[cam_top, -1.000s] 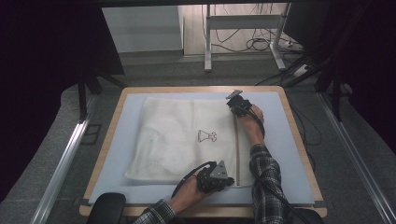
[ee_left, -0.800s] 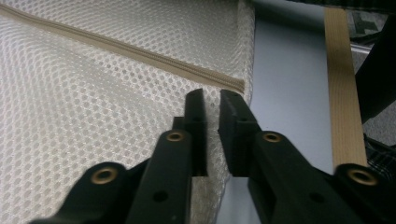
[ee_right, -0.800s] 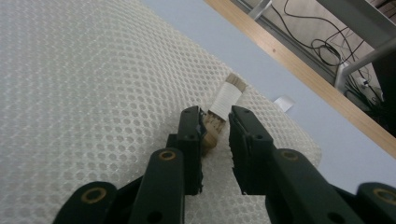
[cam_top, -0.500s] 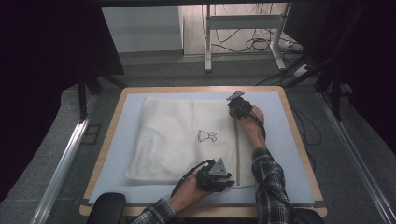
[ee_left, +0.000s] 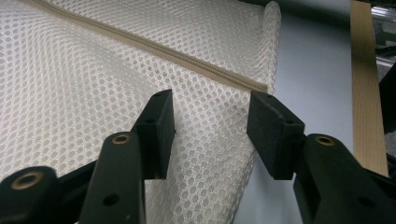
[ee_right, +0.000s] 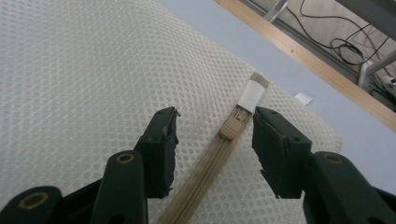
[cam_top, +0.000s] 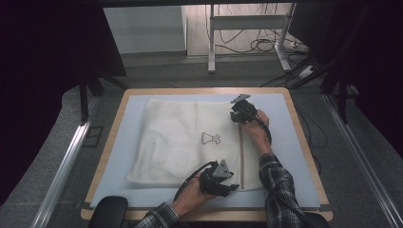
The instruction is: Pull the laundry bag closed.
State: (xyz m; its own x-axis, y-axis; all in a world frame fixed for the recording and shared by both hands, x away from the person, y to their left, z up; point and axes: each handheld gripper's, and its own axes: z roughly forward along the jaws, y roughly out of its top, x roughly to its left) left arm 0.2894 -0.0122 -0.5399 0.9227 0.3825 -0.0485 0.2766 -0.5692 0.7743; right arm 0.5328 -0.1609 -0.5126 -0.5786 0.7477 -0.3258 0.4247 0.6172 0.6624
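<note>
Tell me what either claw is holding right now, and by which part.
Nothing. Both claws have just been opening: the left claw stands open over the mesh bag's corner, the right claw open astride its zipper.

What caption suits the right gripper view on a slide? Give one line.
Right gripper with open jaws straddling the beige zipper pull of a white mesh bag.

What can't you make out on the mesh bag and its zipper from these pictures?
- High view: the zipper slider on the mesh bag is too small, and the right gripper covers that end.
- Left gripper view: the zipper runs off the top-left edge.
- Right gripper view: the bag's contents, veiled by mesh; the zipper is cut off at the bottom edge.
</note>
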